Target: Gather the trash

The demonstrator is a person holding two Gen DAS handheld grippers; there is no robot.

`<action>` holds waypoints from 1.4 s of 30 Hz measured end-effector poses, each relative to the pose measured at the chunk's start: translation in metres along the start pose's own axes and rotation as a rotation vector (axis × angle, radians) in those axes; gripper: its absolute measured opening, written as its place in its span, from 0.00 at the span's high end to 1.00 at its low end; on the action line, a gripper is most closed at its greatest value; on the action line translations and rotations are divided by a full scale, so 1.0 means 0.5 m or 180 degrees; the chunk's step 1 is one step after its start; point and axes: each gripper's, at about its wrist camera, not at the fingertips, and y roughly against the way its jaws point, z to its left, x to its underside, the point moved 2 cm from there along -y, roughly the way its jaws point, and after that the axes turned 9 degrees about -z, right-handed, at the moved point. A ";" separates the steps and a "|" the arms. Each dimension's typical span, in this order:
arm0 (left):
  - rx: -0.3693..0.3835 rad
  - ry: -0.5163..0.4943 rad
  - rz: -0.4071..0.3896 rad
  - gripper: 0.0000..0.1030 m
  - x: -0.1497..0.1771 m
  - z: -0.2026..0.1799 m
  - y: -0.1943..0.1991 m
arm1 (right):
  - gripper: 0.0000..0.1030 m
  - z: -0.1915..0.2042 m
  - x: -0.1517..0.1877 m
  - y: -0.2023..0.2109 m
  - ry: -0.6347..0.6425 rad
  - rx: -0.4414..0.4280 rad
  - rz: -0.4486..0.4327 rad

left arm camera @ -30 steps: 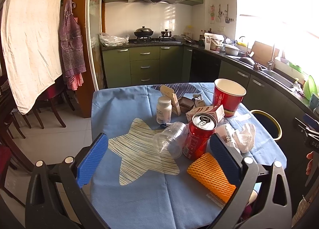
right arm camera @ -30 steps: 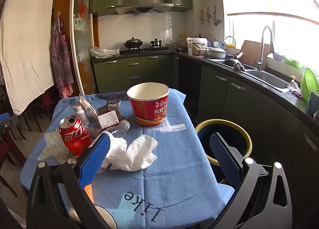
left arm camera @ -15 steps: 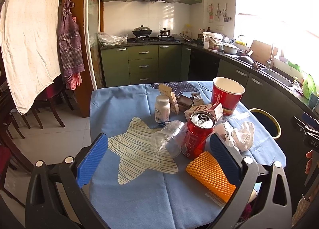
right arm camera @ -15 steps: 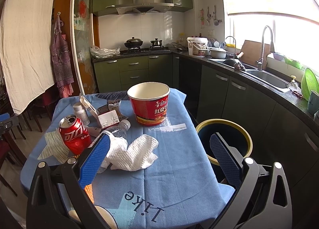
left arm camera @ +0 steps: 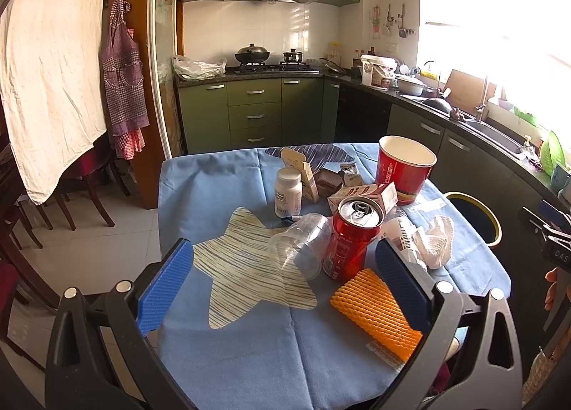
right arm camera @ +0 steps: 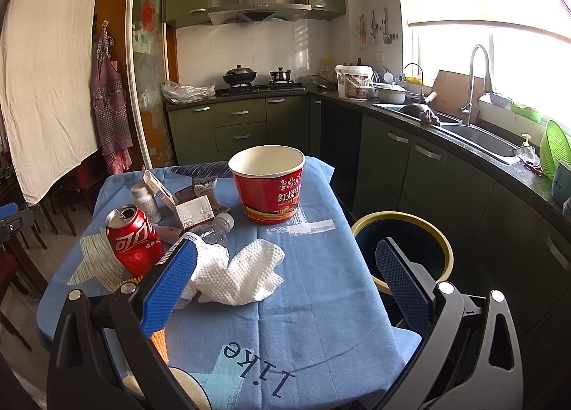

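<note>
Daylight is pouring in through the window point(right arm camera: 499, 49) off to the right, ahead of both grippers, and it is blowing out to plain white in the left wrist view point(left arm camera: 499, 35). The tiles point(right arm camera: 271, 49) behind the stove are catching striped patches of sun. The can point(left arm camera: 353, 242) is glinting on its top, and the cloth point(right arm camera: 321, 267) straight ahead is lying evenly lit, with soft shadows falling leftward. The room to the left is sitting dimmer. Both views are staying sharp in the middle, while straight lines are bowing outward and the corners are darkening to black.
</note>
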 end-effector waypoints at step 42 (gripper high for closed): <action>0.0024 -0.0031 0.0029 0.05 -0.050 0.006 -0.084 | 0.04 -0.025 -0.030 -0.077 0.0083 -0.0071 0.0264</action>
